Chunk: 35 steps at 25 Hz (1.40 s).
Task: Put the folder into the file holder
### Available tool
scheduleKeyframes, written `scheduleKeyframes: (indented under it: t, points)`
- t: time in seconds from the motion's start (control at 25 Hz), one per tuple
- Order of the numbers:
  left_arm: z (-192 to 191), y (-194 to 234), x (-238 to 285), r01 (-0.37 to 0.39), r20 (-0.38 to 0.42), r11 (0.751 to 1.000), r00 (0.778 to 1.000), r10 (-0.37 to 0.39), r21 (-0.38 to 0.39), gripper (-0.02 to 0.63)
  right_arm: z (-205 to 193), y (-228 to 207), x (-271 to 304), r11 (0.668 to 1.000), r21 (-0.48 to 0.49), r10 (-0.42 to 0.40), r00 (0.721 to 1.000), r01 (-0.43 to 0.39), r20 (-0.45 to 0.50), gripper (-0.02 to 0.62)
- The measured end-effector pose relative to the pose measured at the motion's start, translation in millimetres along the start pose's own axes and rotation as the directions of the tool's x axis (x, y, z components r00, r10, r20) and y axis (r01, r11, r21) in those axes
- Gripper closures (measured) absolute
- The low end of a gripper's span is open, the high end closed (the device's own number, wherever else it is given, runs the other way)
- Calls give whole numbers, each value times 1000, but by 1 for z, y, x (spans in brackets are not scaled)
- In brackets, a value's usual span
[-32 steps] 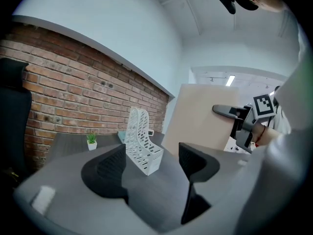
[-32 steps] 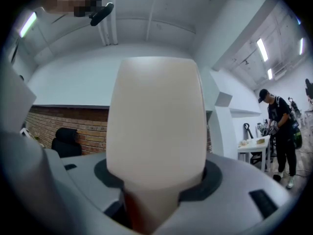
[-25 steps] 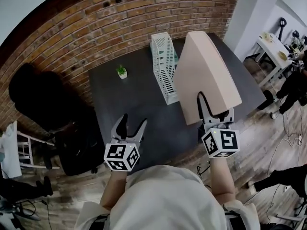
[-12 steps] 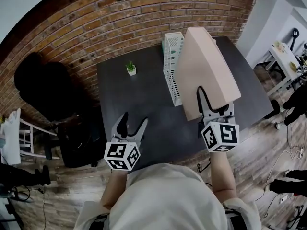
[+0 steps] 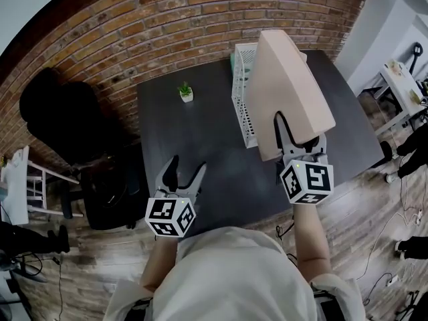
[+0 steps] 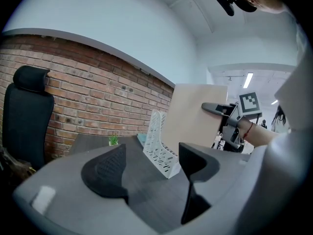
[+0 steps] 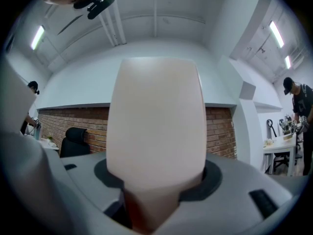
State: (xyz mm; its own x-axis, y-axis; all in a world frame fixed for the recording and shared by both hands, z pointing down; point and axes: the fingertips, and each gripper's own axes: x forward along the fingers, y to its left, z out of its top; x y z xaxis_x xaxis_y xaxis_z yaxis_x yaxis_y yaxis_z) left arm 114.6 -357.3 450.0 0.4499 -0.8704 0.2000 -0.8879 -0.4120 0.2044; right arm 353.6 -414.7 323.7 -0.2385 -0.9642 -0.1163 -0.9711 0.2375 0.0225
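Folder (image 5: pixel 289 89) sits clamped upright between the right gripper's (image 5: pixel 294 139) jaws, upper right of the frame — just beside the white file holder (image 5: pixel 242 112); the left gripper's (image 5: pixel 186 166) jaws gape, empty.

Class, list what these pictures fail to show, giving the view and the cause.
Head view: the beige cardboard folder in the right claw covers the white perforated file holder's right side.
Right gripper view: the folder blocks the holder and the dark table entirely.
Head view: the small green potted plant is too small for detail.
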Motion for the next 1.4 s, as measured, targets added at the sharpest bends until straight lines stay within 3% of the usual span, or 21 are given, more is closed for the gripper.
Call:
scheduleKeyframes:
  t: [1.4]
  points:
    - [-8, 29, 0, -45, -25, 999, 999, 44, -31, 278, -12, 1, 113, 997, -32, -75, 997, 74, -14, 322]
